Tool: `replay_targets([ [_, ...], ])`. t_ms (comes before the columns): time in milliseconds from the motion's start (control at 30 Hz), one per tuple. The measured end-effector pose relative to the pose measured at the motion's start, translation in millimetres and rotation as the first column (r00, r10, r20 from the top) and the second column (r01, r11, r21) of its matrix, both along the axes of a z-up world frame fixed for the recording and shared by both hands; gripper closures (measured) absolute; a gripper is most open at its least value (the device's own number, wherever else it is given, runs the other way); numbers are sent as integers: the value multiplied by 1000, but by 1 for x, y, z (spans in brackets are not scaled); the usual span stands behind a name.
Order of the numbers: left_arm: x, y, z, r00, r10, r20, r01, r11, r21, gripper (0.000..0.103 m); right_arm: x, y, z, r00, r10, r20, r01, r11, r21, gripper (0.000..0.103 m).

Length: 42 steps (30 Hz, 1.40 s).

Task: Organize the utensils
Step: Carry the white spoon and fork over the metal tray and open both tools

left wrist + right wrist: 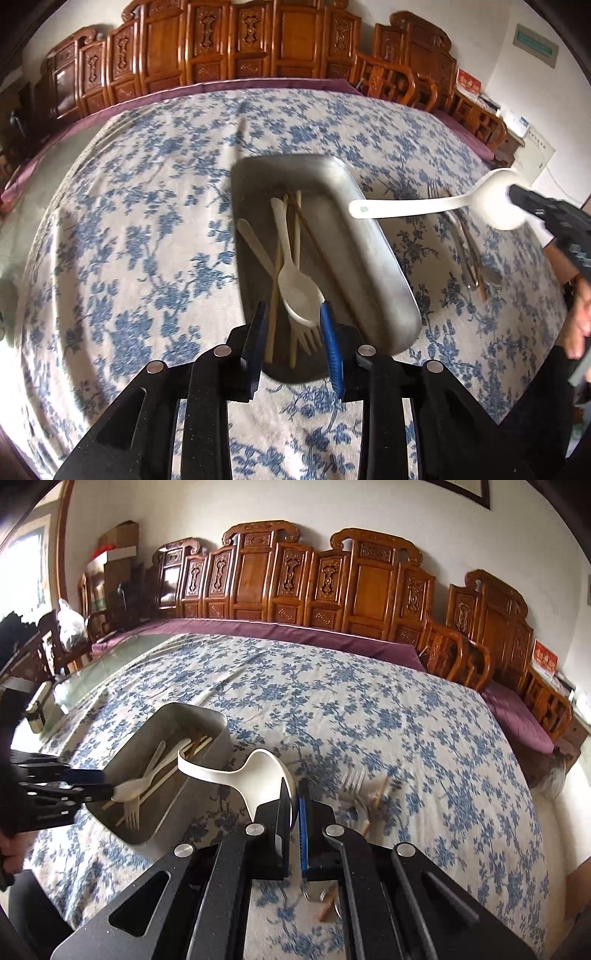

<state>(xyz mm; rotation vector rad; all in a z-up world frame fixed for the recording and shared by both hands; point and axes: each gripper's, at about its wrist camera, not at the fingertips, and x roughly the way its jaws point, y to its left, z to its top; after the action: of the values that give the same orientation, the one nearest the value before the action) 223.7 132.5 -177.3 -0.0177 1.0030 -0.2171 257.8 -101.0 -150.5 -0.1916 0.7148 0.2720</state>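
1. The white ladle [264, 775] was pinched by its bowl rim in the right claw [294, 797], handle reaching over the metal tray [177, 805] on the floral worktop [369, 709].
2. The ladle was judged light, stiff and smooth plastic; a rim pinch was likely to let it swing, so a hold near the handle's base would have been steadier.
3. The left claw [293, 314] was seen partly spread over the tray, straddling the white spoon [299, 295] without pressing it.
4. Loose forks [352, 781] beside the tray were blurred and partly hidden behind the right claw; their number could not be told.
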Motion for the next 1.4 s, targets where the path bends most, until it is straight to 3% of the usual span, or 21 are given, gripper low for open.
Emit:
replay_targets([
  [467, -22, 33, 35, 994, 78, 73, -79, 997, -1, 75, 46, 85, -15, 999, 2, 53, 7, 984, -178, 98],
  [633, -25, 39, 39, 993, 90, 78, -89, 996, -11, 75, 52, 113, -22, 994, 16, 107, 16, 957, -290, 99],
  [800, -26, 39, 41, 992, 92, 82, -91, 996, -14, 74, 37, 141, -28, 984, 103, 142, -44, 927, -372, 99],
  [1000, -26, 42, 43, 990, 112, 90, -112, 994, -15, 75, 22, 147, -29, 983, 136, 123, -89, 940, -331, 97],
  [1200, -26, 45, 46, 988, 120, 94, -119, 993, -14, 74, 5, 138, -23, 983, 181, 40, -173, 973, -154, 91],
  [1400, -26, 45, 46, 988, 119, 95, -119, 993, -13, 75, -7, 137, -31, 968, 240, -67, -242, 970, -21, 83],
])
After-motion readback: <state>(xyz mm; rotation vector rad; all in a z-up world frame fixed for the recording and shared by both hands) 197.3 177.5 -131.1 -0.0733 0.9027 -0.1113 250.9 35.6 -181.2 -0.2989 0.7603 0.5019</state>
